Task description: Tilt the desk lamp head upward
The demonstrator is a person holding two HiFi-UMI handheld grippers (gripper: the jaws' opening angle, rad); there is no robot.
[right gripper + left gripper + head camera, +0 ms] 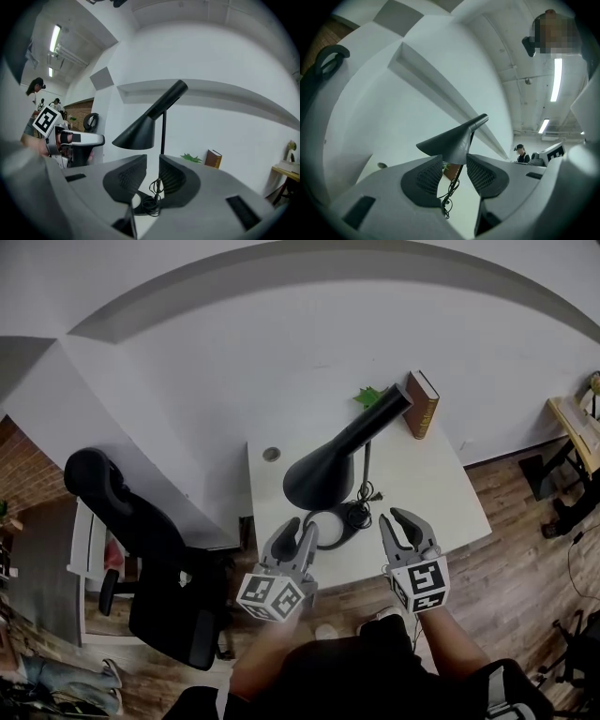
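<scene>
The desk lamp head (321, 474), a black cone, stands near the front middle of the white surface (427, 479). Its wide mouth is tipped down toward you and its narrow neck slants up and away to the right. A thin stem (367, 465) carries it above the round lamp base (330, 524), where the cord (363, 514) lies loosely coiled. Your left hand-held gripper (300, 527) points at the mouth of the cone from the front edge. Its jaws stand apart with nothing pressed between the pads, and in the left gripper view the cone's lower rim shows just above the gap; whether a pad touches it cannot be told. Your right hand-held gripper (397, 520) sits just beside the base on its right. Its jaws are parted by a narrow gap and empty, and the base and cord show beyond that gap in the right gripper view. A brown book (422, 403) stands upright at the far right of the surface, with a green leaf (367, 396) beside it. A round port (272, 454) is set into the far left corner. A black office chair (141, 549) stands on the wooden floor (525, 549) to the left, apart from the surface.
</scene>
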